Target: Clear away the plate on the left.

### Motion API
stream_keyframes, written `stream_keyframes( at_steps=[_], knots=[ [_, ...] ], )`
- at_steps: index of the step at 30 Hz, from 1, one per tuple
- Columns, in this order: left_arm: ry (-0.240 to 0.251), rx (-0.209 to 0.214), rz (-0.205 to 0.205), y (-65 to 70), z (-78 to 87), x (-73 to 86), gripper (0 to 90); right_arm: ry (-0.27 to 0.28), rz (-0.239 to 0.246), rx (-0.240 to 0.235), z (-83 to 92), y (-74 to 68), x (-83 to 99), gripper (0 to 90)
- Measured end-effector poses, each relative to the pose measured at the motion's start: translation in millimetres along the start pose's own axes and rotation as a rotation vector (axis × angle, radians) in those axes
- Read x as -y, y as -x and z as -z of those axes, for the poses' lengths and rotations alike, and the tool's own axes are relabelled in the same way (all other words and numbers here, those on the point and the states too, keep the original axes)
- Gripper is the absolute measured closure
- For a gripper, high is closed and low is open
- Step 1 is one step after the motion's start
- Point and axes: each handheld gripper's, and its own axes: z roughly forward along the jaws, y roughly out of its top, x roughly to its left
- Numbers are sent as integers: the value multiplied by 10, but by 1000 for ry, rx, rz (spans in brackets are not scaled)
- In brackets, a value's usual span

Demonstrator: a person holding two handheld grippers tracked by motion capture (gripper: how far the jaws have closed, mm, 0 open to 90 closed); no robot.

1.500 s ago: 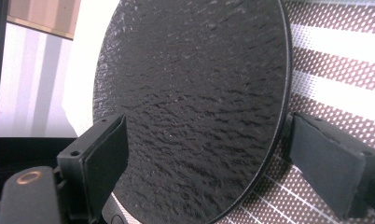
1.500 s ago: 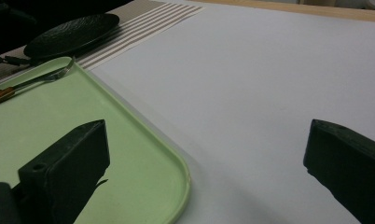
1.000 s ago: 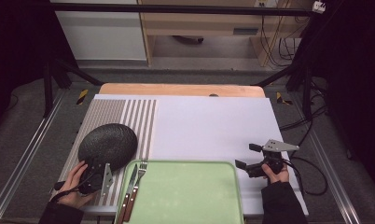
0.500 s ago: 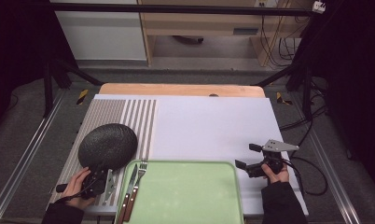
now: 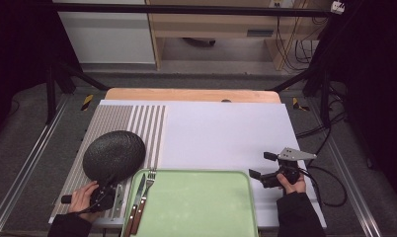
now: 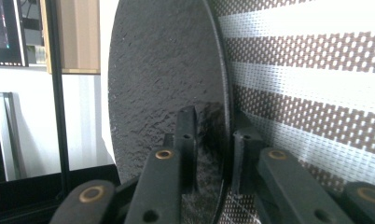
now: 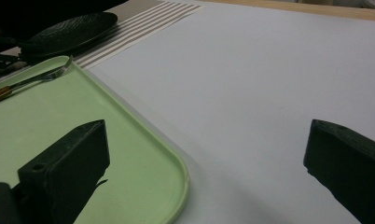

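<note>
The knife [image 5: 135, 210] and fork [image 5: 145, 201] handles ran off the high view's bottom edge; the black plate [image 6: 167, 88] hid the striped mat [image 6: 311, 93] behind it.

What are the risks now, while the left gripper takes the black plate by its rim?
The left gripper, whose jaws have just been closing, holds only the rim of the black plate, so the plate may tip or slip out. Swung right, it could knock the fork and knife on the green tray.

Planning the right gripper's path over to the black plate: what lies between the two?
In the high view, the green tray lies between the right gripper and the black plate, with a fork and knife at its left edge.
</note>
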Motion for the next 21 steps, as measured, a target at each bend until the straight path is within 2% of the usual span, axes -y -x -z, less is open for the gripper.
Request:
stream_keyframes(
  at_steps=[6, 14, 19, 21],
  knots=[
    [-2, -30, -15, 38, -19, -10, 789, -1, 0, 0, 2, -1, -1, 5],
    [-27, -81, -64, 98, -51, -49, 807, 1, -1, -1, 3, -2, -1, 5],
    [-26, -87, -62, 99, -48, -51, 813, 1, -1, -1, -2, -1, 0, 5],
    [-21, -102, -57, 92, -33, -48, 823, 1, -2, -1, 2, 0, -2, 5]
  ],
)
